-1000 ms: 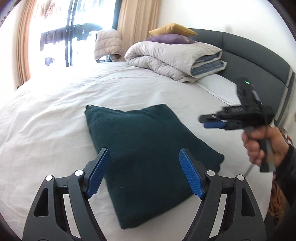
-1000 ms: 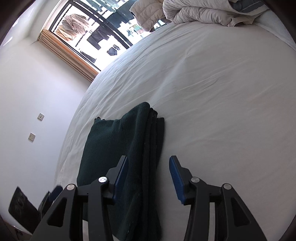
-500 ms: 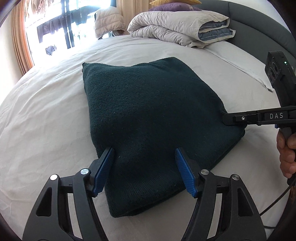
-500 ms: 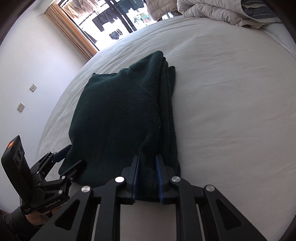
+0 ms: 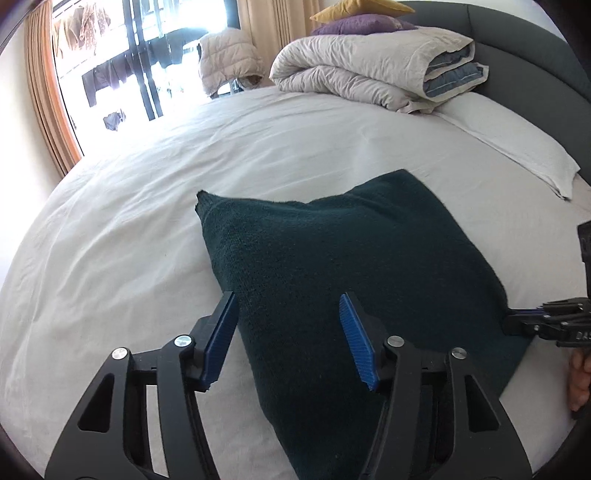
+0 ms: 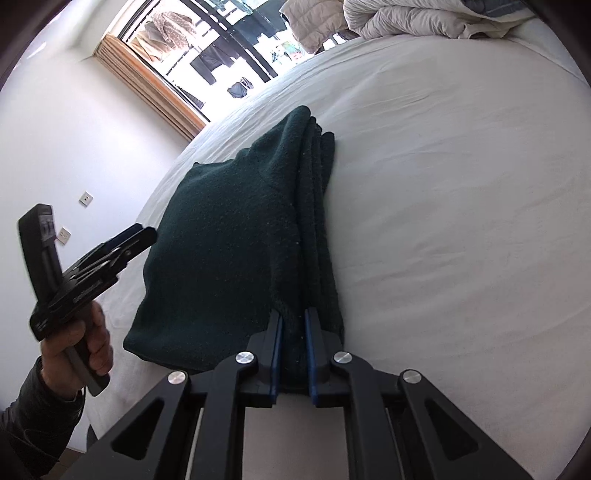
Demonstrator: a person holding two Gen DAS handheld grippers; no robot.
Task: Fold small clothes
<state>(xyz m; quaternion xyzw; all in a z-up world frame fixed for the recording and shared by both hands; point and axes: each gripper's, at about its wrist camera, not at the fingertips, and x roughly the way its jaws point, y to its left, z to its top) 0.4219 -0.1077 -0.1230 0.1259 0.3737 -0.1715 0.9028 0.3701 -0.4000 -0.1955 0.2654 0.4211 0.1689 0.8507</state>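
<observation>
Centrally on the white bed sheet (image 5: 147,240) lies the dark green knit garment (image 5: 351,258), folded into a thick, roughly square pad with several layers stacked along its right edge in the right wrist view. Its surface is fuzzy and dense; the far corners are slightly peaked, the near edges rounded.

At the near right corner the right gripper (image 6: 293,347) is clenched on the stacked layers, blue ribbed pads pressing cloth from both sides; its jaws have just been closing. The left gripper (image 5: 290,339) straddles the near left edge, its jaws partly apart and just narrowing, one blue pad out over the sheet, the other above the fabric, neither visibly pressing it. A hand (image 6: 77,350) in a dark sleeve grips its handle.

All around the garment the sheet lies flat and lightly wrinkled, with wide free room to the left and beyond. Well apart at the head of the bed sit a rolled, puffy quilt (image 5: 373,70), purple and yellow cushions (image 5: 358,18), and a grey padded headboard (image 5: 535,55).
</observation>
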